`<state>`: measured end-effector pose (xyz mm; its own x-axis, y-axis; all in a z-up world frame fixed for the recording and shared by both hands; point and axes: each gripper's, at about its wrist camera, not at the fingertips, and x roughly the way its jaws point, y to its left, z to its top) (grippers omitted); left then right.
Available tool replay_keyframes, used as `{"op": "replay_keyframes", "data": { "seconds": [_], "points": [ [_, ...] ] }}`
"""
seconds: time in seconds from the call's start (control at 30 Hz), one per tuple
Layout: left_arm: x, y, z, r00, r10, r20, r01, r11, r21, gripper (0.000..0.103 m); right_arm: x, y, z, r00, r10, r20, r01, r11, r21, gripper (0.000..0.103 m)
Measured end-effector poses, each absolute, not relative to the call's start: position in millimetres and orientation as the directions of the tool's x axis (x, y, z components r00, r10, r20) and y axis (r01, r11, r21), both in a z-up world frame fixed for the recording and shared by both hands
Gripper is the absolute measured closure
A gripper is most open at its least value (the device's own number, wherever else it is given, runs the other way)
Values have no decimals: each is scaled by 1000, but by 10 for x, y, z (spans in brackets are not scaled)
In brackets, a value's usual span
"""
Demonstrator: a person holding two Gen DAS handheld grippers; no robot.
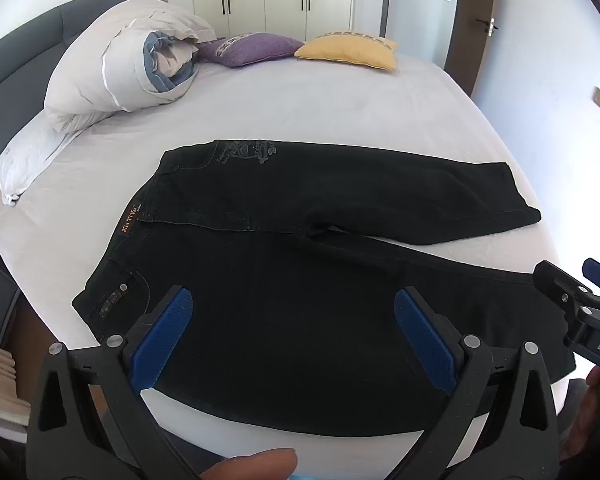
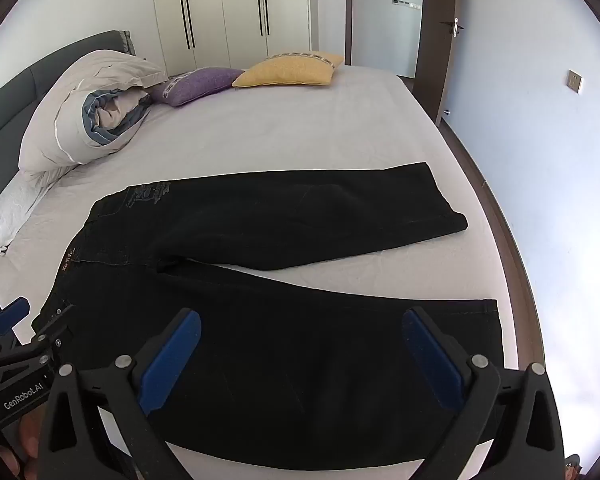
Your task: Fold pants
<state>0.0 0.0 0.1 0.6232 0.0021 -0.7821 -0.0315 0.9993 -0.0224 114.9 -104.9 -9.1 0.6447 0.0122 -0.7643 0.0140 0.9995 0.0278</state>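
Black pants [image 1: 300, 272] spread flat across the middle of the frame on the bed [image 1: 340, 96], waist toward the left, legs splayed apart toward the right, likely laid out ready for a first fold. Left gripper [image 1: 294, 330] and right gripper [image 2: 302, 350] both released, jaws wide, hovering over the near leg, grasping nothing.

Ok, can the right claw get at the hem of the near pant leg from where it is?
Probably yes. The right claw hangs open above the near leg of the pants, and its hem lies flat and uncovered on the bed, just to the claw's right.
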Motion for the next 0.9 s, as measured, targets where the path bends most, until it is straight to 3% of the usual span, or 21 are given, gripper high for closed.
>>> {"op": "replay_keyframes", "data": {
  "seconds": [0.9],
  "points": [
    [-33,16,21,638,18,-770,-33,999,-4,0,1128,-1026,-125,649,15,-760,13,999,32,0]
  ]
}}
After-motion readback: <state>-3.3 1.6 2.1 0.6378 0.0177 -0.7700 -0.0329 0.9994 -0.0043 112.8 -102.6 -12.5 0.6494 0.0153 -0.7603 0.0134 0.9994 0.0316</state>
